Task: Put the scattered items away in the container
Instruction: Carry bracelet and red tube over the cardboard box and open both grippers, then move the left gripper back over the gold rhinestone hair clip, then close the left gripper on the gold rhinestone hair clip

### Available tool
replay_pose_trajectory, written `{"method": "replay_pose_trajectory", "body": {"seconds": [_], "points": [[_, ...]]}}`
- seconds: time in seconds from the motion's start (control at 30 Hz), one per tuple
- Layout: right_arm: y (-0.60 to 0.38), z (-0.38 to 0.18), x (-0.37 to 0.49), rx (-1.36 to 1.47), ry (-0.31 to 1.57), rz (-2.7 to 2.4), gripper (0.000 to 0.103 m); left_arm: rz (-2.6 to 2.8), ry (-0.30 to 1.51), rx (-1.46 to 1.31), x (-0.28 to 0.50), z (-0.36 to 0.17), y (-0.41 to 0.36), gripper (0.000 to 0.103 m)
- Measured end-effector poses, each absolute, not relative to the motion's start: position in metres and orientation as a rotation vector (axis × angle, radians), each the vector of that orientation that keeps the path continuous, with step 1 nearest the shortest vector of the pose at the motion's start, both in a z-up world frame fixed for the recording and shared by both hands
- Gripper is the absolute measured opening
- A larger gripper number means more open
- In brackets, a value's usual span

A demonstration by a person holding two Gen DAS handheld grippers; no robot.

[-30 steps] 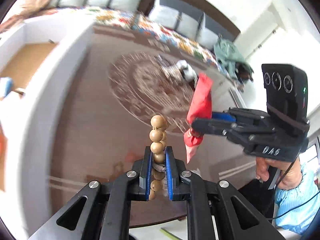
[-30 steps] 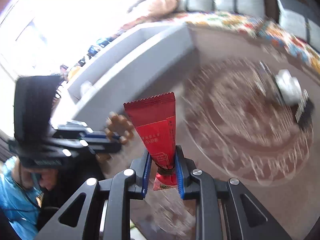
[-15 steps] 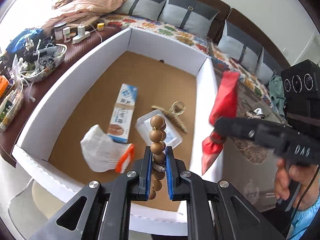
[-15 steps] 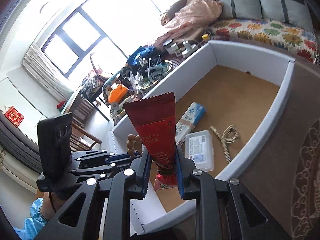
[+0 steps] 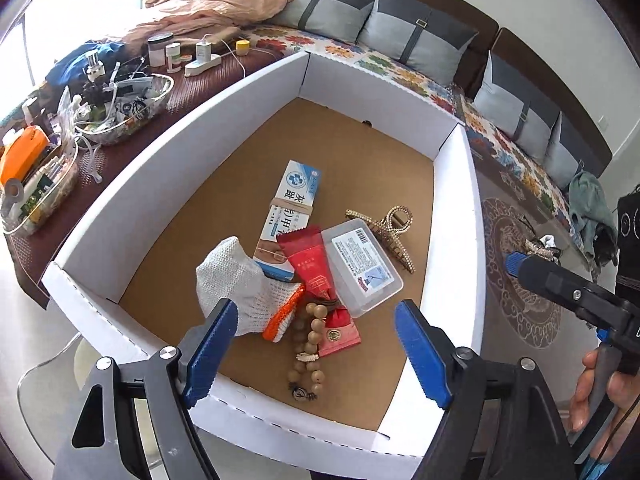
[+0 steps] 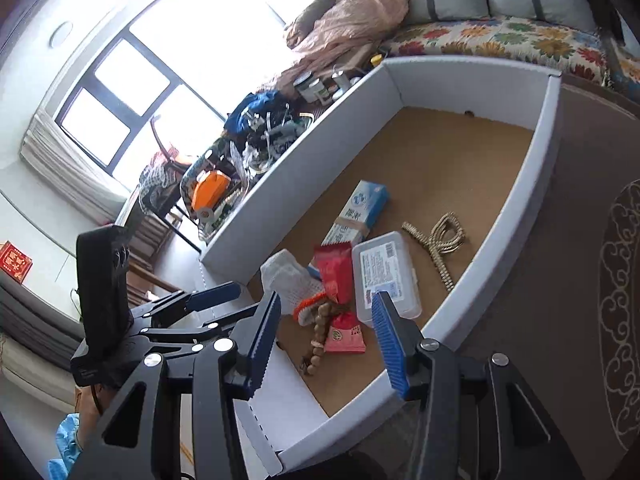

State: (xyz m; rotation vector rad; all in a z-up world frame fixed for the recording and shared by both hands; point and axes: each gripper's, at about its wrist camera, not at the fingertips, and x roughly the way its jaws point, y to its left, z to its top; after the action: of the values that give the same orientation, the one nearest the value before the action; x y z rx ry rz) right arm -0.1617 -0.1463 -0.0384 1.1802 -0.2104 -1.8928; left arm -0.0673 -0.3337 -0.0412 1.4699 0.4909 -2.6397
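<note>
A white cardboard box [image 5: 168, 168] [image 6: 532, 184] with a brown floor holds a wooden bead bracelet [image 5: 308, 344] [image 6: 318, 334], a red snack packet [image 5: 320, 284] [image 6: 338, 280], a white glove with an orange cuff [image 5: 240, 284] [image 6: 290, 278], a blue-white carton [image 5: 290, 208] [image 6: 358, 212], a clear plastic case [image 5: 362, 264] [image 6: 386, 276] and a gold hair claw [image 5: 390, 232] [image 6: 438, 240]. My left gripper [image 5: 316, 352] [image 6: 224, 304] is open and empty above the box's near edge. My right gripper [image 6: 326, 338] is open and empty over the box; one of its fingers [image 5: 560, 284] shows at the right in the left wrist view.
A dark wooden table [image 5: 120, 152] beside the box carries glass trays of clutter [image 5: 120, 100], jars and a power strip. A patterned rug [image 5: 516, 272] [image 6: 620, 300] and several leftover items [image 5: 540, 242] lie right of the box. A cushioned sofa [image 5: 400, 40] runs behind.
Both grippers have opened. The bead bracelet and the red snack packet dropped from them and now lie on the box floor. Both grippers moved from the rug to over the box.
</note>
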Motion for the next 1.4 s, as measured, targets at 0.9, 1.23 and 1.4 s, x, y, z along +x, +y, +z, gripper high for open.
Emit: {"method": "replay_pose_trajectory", "body": {"seconds": [0.9,1.23,1.4], "points": [[0.244,-0.104,-0.043,0.885,-0.661,-2.271,0.049,-2.87,0.151,2.055,-0.237,-0.041,0.07,0.081],[0.236,-0.086,-0.04,0.827,-0.573,-2.253,0.049,-2.614,0.171,2.23,-0.363,-0.078,0.107,0.103],[0.233,-0.088,-0.043,0.832,-0.571,-2.239,0.049,-2.526,0.087,2.352,-0.378,-0.105,0.128,0.103]]}}
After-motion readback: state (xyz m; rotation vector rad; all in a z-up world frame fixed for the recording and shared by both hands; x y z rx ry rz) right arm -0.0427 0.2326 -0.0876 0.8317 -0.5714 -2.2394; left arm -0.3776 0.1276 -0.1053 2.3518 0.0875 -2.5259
